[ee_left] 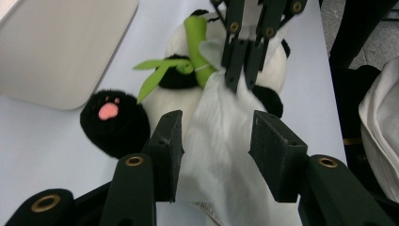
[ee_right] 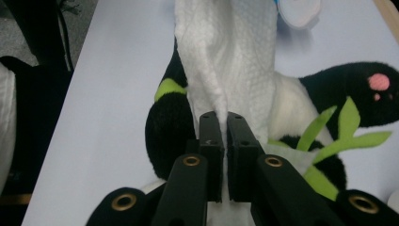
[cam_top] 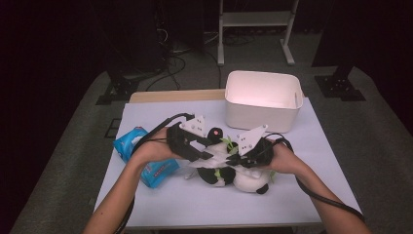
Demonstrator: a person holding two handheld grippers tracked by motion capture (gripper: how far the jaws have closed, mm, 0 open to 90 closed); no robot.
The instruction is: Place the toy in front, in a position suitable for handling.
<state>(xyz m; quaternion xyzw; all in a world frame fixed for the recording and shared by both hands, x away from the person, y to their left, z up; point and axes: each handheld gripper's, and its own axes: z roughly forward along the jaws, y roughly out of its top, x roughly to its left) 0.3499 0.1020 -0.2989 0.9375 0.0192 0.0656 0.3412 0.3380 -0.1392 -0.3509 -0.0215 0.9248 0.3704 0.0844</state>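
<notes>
Meeting over the panda plush [cam_top: 234, 175], both grippers sit mid-table in the high view. Left gripper view: left gripper [ee_left: 216, 141] jaws wide apart, white tissue [ee_left: 221, 141] between them, unclamped. Right gripper view: right gripper [ee_right: 224, 141] jaws pinched tight on the tissue, plush just beyond.

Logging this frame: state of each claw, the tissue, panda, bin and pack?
Left claw: open, jaws either side of the tissue.
Right claw: shut on tissue.
Tissue: draped over the panda, one end pinched.
Panda: lying on the table.
Bin: upright, open-topped.
Pack: lying flat.
</notes>
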